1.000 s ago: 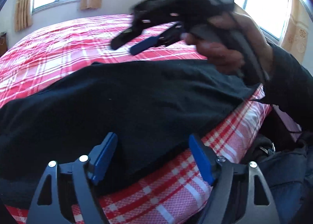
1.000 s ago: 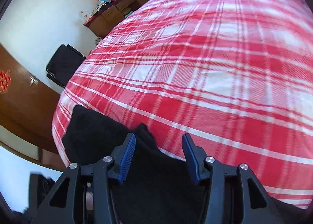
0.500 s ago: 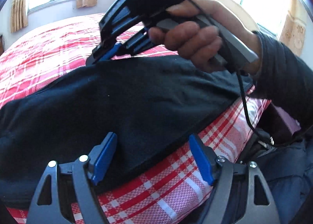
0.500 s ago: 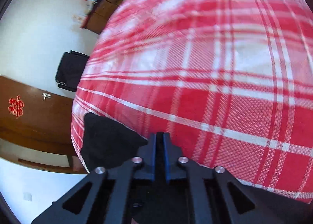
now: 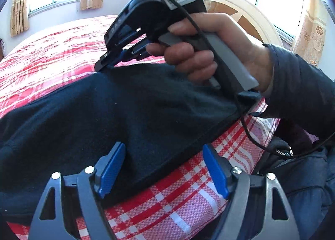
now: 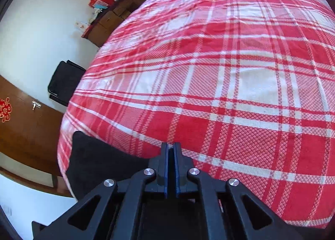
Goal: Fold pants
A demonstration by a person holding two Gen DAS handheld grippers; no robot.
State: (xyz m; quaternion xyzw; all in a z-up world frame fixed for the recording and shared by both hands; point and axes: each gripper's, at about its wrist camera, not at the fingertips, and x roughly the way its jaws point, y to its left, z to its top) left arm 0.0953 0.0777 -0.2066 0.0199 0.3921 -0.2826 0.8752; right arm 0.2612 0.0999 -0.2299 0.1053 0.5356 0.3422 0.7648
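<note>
Dark navy pants (image 5: 117, 114) lie across the near edge of a bed with a red and white plaid cover (image 5: 50, 51). My left gripper (image 5: 163, 170) is open, its blue pads straddling the near hem of the pants. My right gripper (image 5: 102, 65), seen in the left wrist view, is shut on the far edge of the pants and lifts that edge slightly. In the right wrist view the right gripper (image 6: 171, 156) has its pads pressed together, with dark fabric (image 6: 96, 162) trailing to the lower left.
The plaid bed (image 6: 230, 72) stretches far ahead. A wooden headboard (image 5: 247, 15) and curtained windows stand behind. A dark chair (image 6: 62, 80), a wooden door (image 6: 23, 122) and a cluttered cabinet (image 6: 113, 15) line the wall left of the bed.
The right gripper came down onto the far edge of the pants and closed on it. It now holds the fabric raised. The left gripper stayed open in place.
</note>
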